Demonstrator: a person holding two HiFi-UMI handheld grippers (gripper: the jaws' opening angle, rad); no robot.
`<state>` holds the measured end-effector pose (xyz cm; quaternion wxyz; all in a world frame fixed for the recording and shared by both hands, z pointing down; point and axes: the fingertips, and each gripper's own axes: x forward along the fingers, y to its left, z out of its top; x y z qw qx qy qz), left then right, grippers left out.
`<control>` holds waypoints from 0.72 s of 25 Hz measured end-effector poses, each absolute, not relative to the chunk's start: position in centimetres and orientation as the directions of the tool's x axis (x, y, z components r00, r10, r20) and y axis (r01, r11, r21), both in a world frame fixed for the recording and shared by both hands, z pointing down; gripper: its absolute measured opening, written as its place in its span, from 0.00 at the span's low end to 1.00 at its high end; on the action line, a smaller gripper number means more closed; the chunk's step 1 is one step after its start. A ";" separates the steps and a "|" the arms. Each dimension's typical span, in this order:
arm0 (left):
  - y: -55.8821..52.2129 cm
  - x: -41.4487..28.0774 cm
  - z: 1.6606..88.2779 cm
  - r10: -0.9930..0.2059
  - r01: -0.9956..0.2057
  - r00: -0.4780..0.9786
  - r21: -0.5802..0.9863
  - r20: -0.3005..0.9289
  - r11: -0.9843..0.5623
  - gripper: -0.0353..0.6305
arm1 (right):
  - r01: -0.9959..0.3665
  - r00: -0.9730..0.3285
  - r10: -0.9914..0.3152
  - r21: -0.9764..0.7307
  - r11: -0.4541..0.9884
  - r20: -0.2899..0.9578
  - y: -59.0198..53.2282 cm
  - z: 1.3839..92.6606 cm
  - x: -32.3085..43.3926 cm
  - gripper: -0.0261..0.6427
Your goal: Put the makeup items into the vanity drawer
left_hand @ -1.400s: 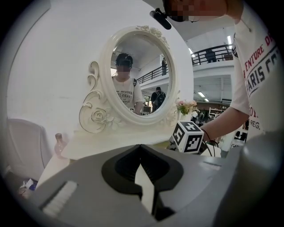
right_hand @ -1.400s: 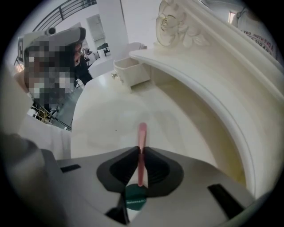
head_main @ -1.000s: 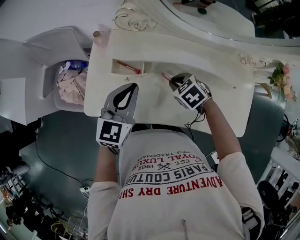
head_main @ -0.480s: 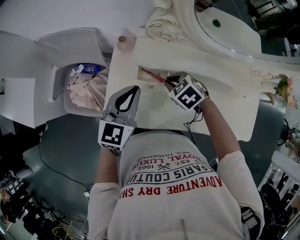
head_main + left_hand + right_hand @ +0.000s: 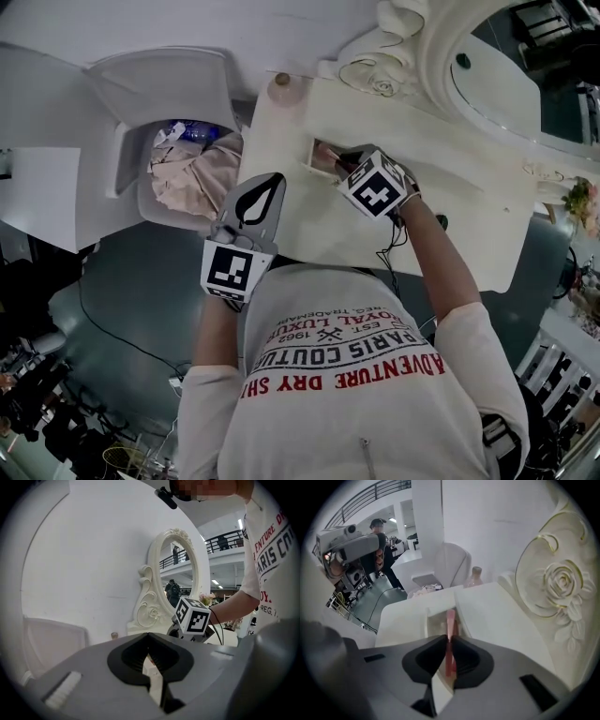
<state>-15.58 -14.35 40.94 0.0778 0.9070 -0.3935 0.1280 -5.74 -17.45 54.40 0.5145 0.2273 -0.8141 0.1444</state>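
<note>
My right gripper [image 5: 349, 157] is shut on a thin pink makeup stick [image 5: 450, 641]. The stick's far end reaches over the open vanity drawer [image 5: 432, 618], a small recess in the white tabletop [image 5: 441, 206]. In the head view the drawer [image 5: 313, 148] lies just left of the right gripper's marker cube, and something pink lies inside it. My left gripper [image 5: 267, 184] hovers at the table's near left edge with its jaw tips together and nothing held. The left gripper [image 5: 149, 637] looks toward the right one's cube [image 5: 193, 617].
A small pinkish bottle [image 5: 279, 86] stands at the table's far left corner. A white bin [image 5: 150, 112] holding crumpled cloth [image 5: 192, 173] sits left of the vanity. The oval mirror [image 5: 506, 66] and its carved rose frame [image 5: 560, 581] rise behind the table. Flowers [image 5: 586, 202] are far right.
My right gripper has carried the pink stick left along the vanity top until its tip is over the open drawer. The left gripper has stayed near the table's front edge.
</note>
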 end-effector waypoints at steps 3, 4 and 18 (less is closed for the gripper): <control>-14.5 -16.2 41.5 -0.689 -0.732 0.659 0.045 0.301 -0.680 0.07 | -0.540 -0.365 -0.225 -0.008 0.841 0.903 -17.6 54.6 -6.1 0.16; -14.5 -16.5 41.6 -0.687 -0.730 0.661 0.048 0.303 -0.681 0.07 | -0.546 -0.367 -0.225 -0.013 0.838 0.902 -17.5 54.6 -6.2 0.20; -14.4 -10.8 39.3 -0.565 -0.589 0.784 0.020 0.257 -0.808 0.07 | -0.731 -0.321 -0.356 0.009 0.682 0.877 -15.4 51.9 0.7 0.23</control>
